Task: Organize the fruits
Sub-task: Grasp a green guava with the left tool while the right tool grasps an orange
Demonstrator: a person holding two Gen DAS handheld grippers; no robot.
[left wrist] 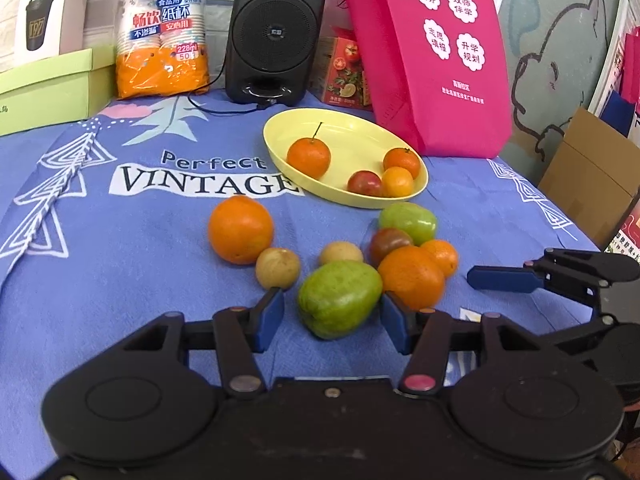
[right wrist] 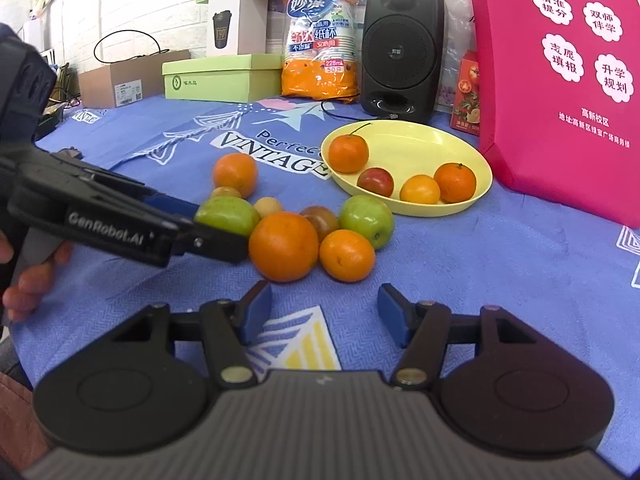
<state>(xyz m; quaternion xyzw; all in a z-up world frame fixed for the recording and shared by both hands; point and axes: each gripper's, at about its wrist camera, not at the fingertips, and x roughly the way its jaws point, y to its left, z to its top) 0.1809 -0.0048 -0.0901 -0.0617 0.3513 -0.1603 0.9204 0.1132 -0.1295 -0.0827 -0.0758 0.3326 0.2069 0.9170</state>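
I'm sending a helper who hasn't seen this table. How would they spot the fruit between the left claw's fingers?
Start at the yellow dish on the blue cloth, then drop to the fruit cluster in front of it. Nearest the left claw lies the green fruit: the largest green one, elongated and matte, unlike the shinier green apple close to the dish.

Right gripper hangs with jaws apart over blue cloth; left gripper straddles a green fruit; yellow plate holds four fruits.
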